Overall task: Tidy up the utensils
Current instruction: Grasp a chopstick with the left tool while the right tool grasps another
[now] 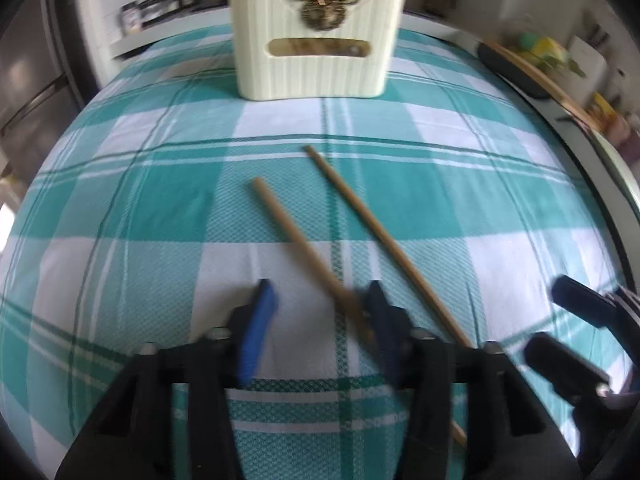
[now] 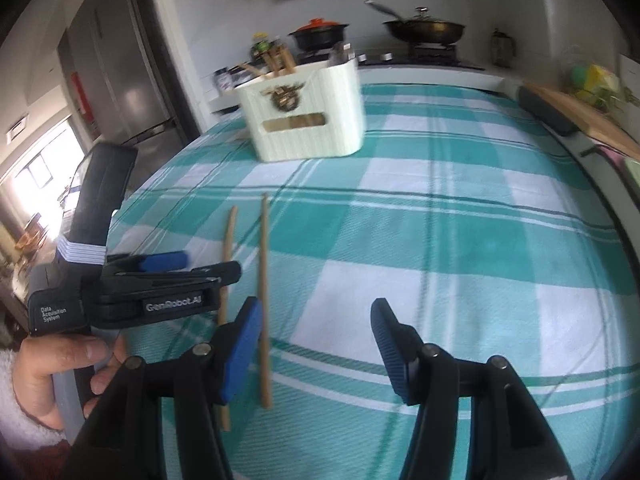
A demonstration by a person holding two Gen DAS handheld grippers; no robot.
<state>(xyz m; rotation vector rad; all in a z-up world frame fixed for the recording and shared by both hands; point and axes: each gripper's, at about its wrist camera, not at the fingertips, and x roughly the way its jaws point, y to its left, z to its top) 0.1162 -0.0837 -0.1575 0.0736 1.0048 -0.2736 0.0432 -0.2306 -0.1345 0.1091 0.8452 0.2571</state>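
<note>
Two wooden chopsticks lie on the teal checked tablecloth. The left chopstick [image 1: 296, 240] runs between my left gripper's fingers, close to the right finger. The right chopstick [image 1: 380, 228] lies just right of that gripper. My left gripper [image 1: 320, 296] is open above the near ends. A cream utensil holder [image 1: 316, 40] stands at the far side with wooden utensils in it. In the right wrist view, my right gripper [image 2: 316, 316] is open, its left finger beside the longer chopstick [image 2: 264, 280]. The left gripper [image 2: 200, 266] hovers over the other chopstick [image 2: 227, 240]. The holder [image 2: 308, 116] stands beyond.
The tablecloth [image 2: 460, 220] covers the whole table. A stove with a wok [image 2: 424, 30] and a pot [image 2: 318, 34] stands behind the table. A fridge [image 2: 120, 64] is at the left. A wooden board [image 2: 588, 116] lies along the right edge.
</note>
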